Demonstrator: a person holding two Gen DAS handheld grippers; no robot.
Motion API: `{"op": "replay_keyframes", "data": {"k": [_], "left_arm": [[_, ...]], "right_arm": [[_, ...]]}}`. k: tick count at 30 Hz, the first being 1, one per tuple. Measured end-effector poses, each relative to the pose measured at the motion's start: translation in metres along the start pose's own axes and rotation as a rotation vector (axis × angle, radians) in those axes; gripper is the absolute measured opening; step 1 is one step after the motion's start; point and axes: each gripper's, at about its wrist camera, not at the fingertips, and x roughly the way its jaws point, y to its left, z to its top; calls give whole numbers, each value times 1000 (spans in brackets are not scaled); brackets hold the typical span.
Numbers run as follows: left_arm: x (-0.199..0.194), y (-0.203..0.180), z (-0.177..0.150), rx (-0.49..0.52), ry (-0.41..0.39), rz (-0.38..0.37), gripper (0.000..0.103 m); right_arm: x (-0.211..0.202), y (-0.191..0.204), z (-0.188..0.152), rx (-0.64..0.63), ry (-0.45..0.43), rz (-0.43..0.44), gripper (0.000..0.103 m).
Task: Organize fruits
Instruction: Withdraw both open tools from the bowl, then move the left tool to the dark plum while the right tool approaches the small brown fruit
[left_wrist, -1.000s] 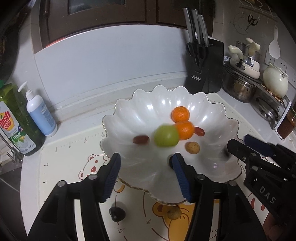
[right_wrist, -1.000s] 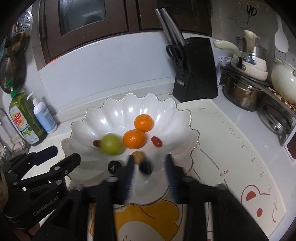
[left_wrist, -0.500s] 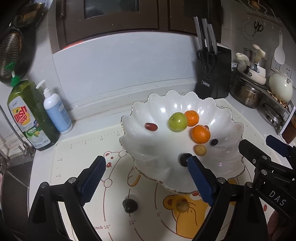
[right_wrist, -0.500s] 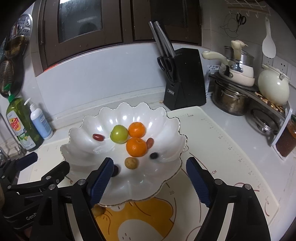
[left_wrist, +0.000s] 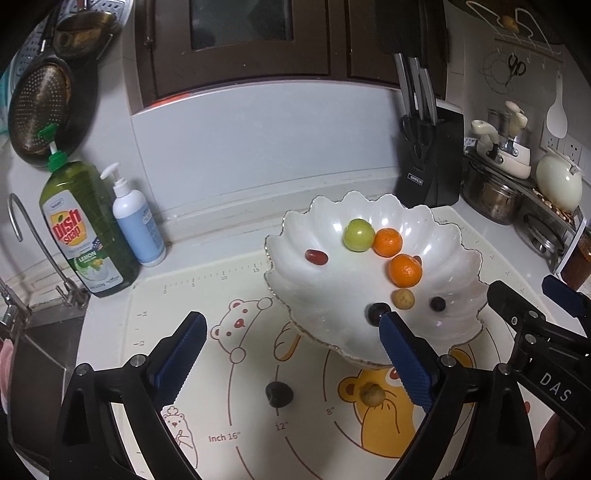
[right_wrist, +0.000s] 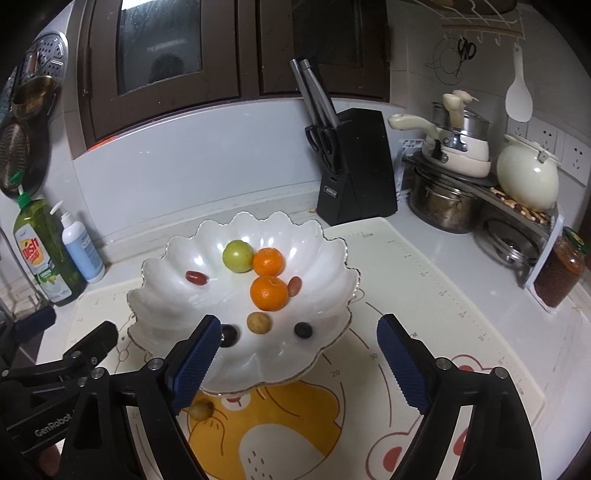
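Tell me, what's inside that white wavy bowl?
The bowl holds a green fruit, two oranges, two small red fruits, a tan round one and two dark ones. One gripper finger partly covers its front.

Left hand-held gripper (left_wrist: 291, 354) and right hand-held gripper (right_wrist: 295, 354) both gape wide, holding nothing.

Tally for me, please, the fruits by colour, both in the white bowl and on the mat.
Orange: 2
Green: 1
Red: 2
Tan: 2
Dark: 3
Total: 10, with 8 in the bowl and 2 on the mat.
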Motion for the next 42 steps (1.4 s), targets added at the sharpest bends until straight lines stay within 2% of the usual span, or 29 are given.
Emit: {"op": "replay_keyframes", "data": {"k": [23,42], "left_arm": [[-21,21,-27,-1,-18,13,95],[9,25,-62,7,58,-3,78]], "right_arm": [[-19,16,-23,-4,0,-12,88],[-2,27,-55,-31,58,-15,88]]}}
